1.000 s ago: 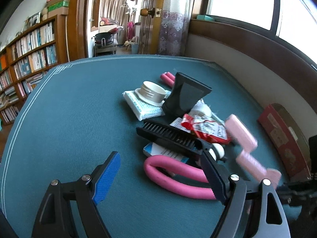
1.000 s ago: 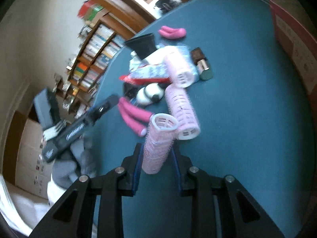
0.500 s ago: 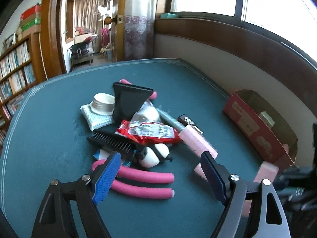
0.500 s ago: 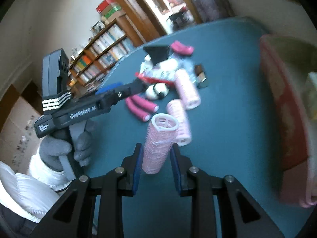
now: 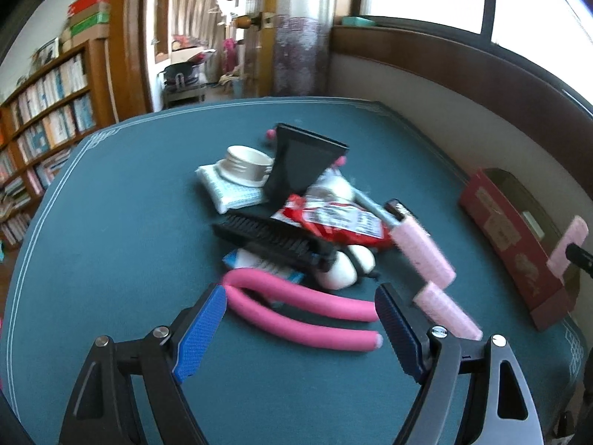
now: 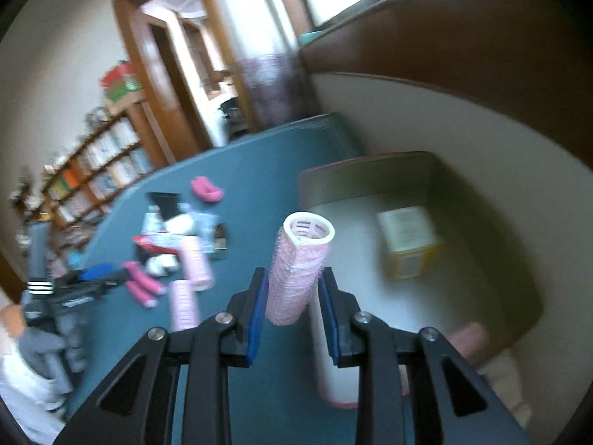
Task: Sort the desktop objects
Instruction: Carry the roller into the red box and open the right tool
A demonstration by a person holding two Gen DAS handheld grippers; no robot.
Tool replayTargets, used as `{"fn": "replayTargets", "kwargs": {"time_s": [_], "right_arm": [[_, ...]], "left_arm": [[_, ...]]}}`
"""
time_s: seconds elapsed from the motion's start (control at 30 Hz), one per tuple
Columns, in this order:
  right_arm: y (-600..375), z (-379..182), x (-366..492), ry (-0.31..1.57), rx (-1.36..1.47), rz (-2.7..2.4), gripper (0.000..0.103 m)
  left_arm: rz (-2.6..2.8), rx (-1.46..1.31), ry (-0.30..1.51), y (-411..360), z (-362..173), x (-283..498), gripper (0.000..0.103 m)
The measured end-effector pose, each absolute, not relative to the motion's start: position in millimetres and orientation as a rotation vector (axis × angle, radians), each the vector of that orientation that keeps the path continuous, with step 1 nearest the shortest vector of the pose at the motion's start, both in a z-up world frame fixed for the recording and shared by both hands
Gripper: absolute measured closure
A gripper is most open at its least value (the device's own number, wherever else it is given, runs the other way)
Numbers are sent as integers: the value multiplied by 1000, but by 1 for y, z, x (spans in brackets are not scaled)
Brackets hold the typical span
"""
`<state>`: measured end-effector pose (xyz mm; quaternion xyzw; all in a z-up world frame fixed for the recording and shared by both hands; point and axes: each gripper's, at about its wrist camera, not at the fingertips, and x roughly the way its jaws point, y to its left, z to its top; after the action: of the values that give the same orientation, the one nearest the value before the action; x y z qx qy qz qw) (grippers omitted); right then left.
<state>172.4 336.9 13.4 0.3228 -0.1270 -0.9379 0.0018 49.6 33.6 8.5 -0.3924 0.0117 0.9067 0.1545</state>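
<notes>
A pale pink hair roller [image 6: 300, 270] stands upright between the blue pads of my right gripper [image 6: 292, 272], whose jaws are opening; a thin gap shows beside the right pad. It hangs over the near wall of the red cardboard box [image 6: 370, 157]. In the left wrist view the same roller [image 5: 569, 244] shows above the box [image 5: 511, 237]. My left gripper [image 5: 300, 296] is open, low over a bent pink foam curler [image 5: 296, 311], touching nothing.
The pile on the teal table [image 5: 111, 241] holds a black brush [image 5: 270, 241], a red packet [image 5: 333, 218], two pink rollers [image 5: 422, 256], a black nozzle [image 5: 304, 167] and a white jar [image 5: 244, 165]. A yellow carton [image 6: 407, 244] lies in the box.
My right gripper has swung from the pile over to the red box, carrying the roller, and its pads have eased apart. The left gripper has shifted slightly over the pink curler.
</notes>
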Motion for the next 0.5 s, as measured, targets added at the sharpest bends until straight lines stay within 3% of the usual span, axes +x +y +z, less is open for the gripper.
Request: {"fn": "replayTargets", "kwargs": {"time_s": [0.1, 0.33, 0.4, 0.5], "right_arm": [[337, 14, 171, -359, 1021, -3009, 53], [344, 14, 174, -289, 1023, -3125, 49], [349, 13, 175, -302, 1034, -3146, 42], [351, 12, 176, -302, 1035, -3181, 40]], "left_arm": [[2624, -1122, 24, 26, 9, 42, 19], [2614, -1090, 120, 31, 9, 24, 19], [2608, -1085, 132, 33, 8, 19, 19], [2582, -1083, 120, 32, 8, 15, 19]]}}
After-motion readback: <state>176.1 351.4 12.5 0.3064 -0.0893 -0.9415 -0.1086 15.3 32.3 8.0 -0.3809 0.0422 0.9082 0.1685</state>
